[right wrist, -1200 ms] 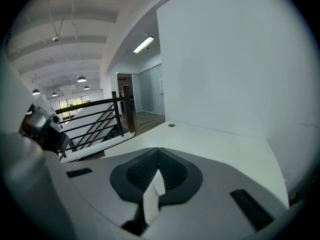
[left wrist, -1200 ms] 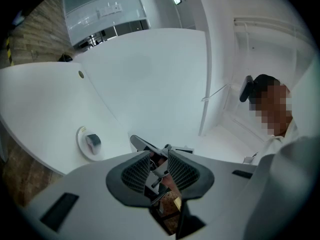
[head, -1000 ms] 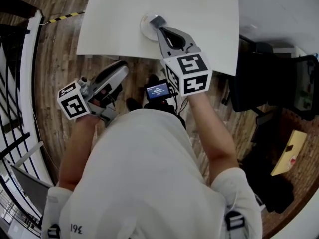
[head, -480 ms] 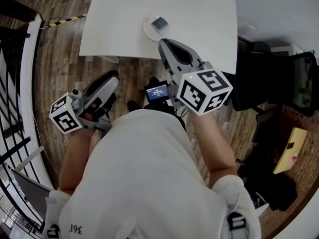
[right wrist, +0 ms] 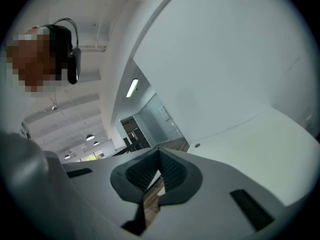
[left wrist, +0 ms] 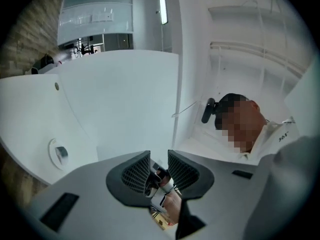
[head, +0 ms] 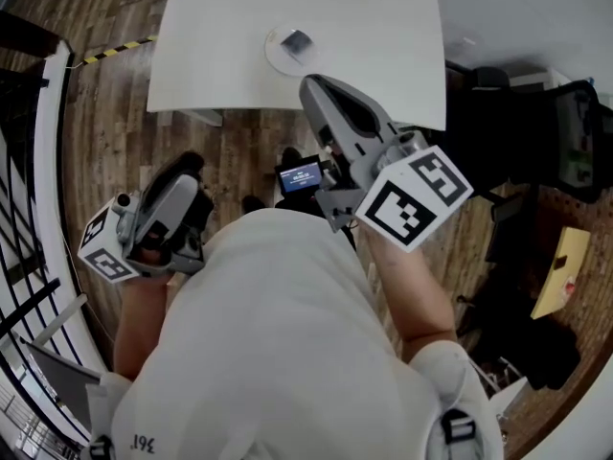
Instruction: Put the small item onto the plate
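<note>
small item (head: 298, 41) sits on the plate (head: 274, 57), right hand-held gripper (head: 308, 86) closed.

White shirt (head: 278, 353), lower left edge: small dark print "361" (upside down in head view). Small screen (head: 300, 175): lines unreadable.

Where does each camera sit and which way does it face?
Head view: head-mounted, facing steeply down at the white table, plate and small item; shows torso, arms, left hand-held gripper and right hand-held gripper.
Left gripper view: on the left one, facing along its parted jaws across the table; shows the person's head and shoulder.
Right gripper view: on the right one, tilted up along its shut jaws toward ceiling lights; shows the person's head.
Shared: head and left gripper views both show the item on the plate.
</note>
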The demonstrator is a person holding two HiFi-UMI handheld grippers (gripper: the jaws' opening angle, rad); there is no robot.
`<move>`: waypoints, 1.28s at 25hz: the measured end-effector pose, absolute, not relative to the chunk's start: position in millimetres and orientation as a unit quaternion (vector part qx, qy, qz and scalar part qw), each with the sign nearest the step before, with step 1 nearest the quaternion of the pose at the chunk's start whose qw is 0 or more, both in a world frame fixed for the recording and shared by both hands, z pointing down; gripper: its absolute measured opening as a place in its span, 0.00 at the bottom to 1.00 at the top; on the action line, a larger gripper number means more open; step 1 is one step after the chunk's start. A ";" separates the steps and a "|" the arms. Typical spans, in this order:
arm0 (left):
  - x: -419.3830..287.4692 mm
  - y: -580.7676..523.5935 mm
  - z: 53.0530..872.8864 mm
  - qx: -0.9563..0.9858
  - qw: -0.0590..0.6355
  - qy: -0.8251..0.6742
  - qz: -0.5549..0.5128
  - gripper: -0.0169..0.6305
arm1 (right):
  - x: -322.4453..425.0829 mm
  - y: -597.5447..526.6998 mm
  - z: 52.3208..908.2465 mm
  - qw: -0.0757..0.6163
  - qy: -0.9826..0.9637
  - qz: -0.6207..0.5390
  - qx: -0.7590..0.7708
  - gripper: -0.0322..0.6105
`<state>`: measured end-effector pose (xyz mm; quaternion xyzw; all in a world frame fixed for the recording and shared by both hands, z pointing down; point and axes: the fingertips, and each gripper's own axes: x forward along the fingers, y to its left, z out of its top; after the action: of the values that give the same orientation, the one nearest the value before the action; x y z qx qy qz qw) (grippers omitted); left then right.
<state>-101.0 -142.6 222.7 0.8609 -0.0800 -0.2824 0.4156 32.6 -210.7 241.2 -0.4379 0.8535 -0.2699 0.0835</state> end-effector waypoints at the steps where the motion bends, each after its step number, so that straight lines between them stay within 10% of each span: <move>1: -102.1 -139.7 216.3 0.861 0.409 -0.069 -0.293 0.20 | 31.8 -206.8 231.4 0.080 0.860 -0.245 -0.441 0.05; 32: -93.5 -123.9 207.6 0.863 0.410 -0.012 -0.295 0.20 | 25.9 -185.8 202.2 0.055 0.875 -0.153 -0.455 0.05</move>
<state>-93.5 -123.9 207.6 0.8630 -0.0120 -0.2955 0.4097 25.9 -185.8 202.2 -0.4548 0.8755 -0.1535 0.0555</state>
